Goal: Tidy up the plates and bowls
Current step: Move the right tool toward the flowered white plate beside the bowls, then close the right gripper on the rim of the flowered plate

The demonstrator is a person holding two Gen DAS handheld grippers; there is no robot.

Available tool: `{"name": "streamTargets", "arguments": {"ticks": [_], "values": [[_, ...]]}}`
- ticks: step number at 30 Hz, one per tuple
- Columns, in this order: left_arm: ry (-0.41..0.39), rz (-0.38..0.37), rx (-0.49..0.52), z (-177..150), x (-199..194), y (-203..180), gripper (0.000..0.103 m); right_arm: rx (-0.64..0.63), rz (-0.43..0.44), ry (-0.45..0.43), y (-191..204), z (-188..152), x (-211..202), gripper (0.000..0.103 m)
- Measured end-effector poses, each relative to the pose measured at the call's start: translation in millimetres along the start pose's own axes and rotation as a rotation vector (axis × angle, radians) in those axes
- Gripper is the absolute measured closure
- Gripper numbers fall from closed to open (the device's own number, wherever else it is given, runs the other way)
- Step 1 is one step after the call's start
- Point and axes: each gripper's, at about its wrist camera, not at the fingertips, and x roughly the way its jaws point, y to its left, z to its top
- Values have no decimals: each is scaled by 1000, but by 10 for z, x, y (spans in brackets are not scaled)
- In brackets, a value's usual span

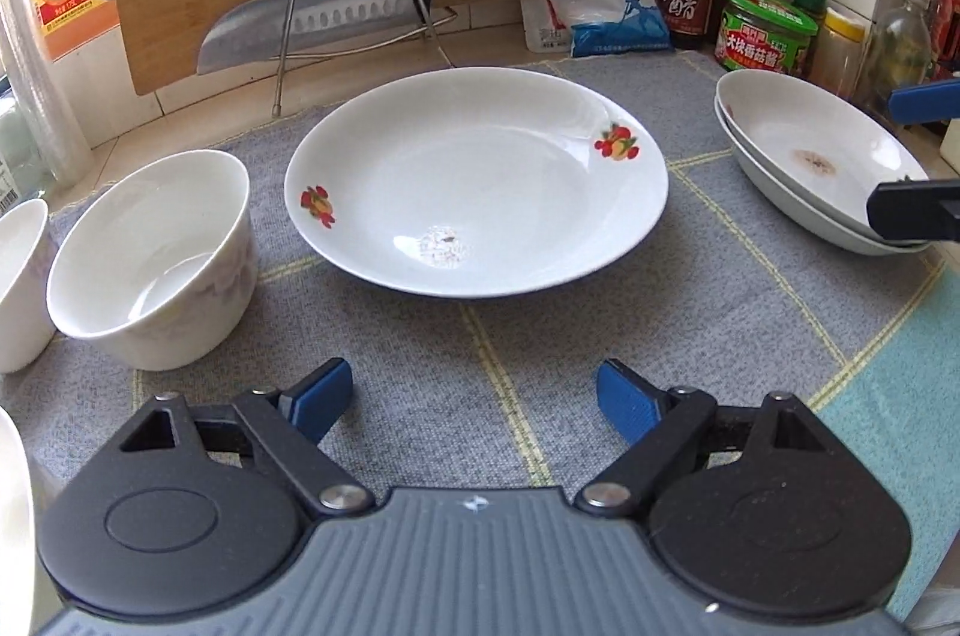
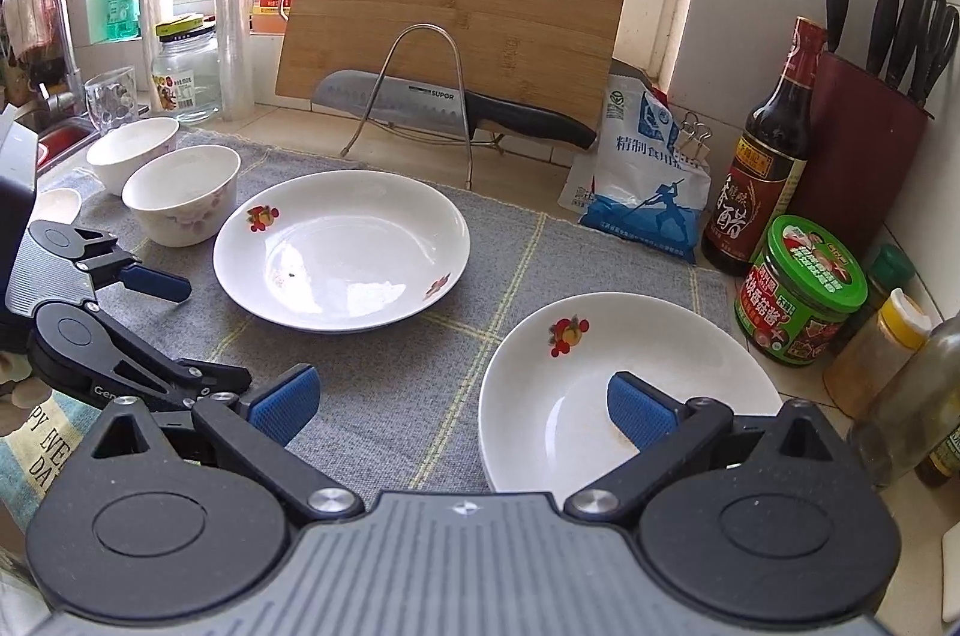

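A white plate with red flower prints (image 1: 474, 180) lies in the middle of the grey mat (image 1: 480, 366); it also shows in the right wrist view (image 2: 342, 249). Two stacked white plates (image 1: 816, 162) sit at the right, seen close in the right wrist view (image 2: 624, 396). Two white bowls (image 1: 153, 258) (image 1: 21, 282) stand at the left, also in the right wrist view (image 2: 183, 192) (image 2: 132, 150). My left gripper (image 1: 474, 399) is open and empty, short of the middle plate. My right gripper (image 2: 462, 405) is open, its right finger over the stacked plates.
A bamboo cutting board (image 2: 456, 12) and a knife (image 2: 450, 105) rest in a wire rack at the back. A salt bag (image 2: 648, 180), vinegar bottle (image 2: 762, 156), green-lidded jar (image 2: 801, 291), spice jars and a knife block (image 2: 864, 126) crowd the right. A glass jar (image 2: 186, 72) and sink stand at the left.
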Motion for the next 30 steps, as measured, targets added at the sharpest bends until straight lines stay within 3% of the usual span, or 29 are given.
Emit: {"name": "streamTargets", "arguments": {"ticks": [5,15,22,30], "values": [[-6,-13,-25,61,105,46,1,-26,2,11,104,19,-3,0],[-8,2,-48,251,284,36,0,-55,25,15,40,167,92,0],[-62,33,-81,205,287,20,0,-121,122,42,-54,438,410,0],[-102,30,-75,159,266,27,0,-220,322,99,-109,851,976,0]]}}
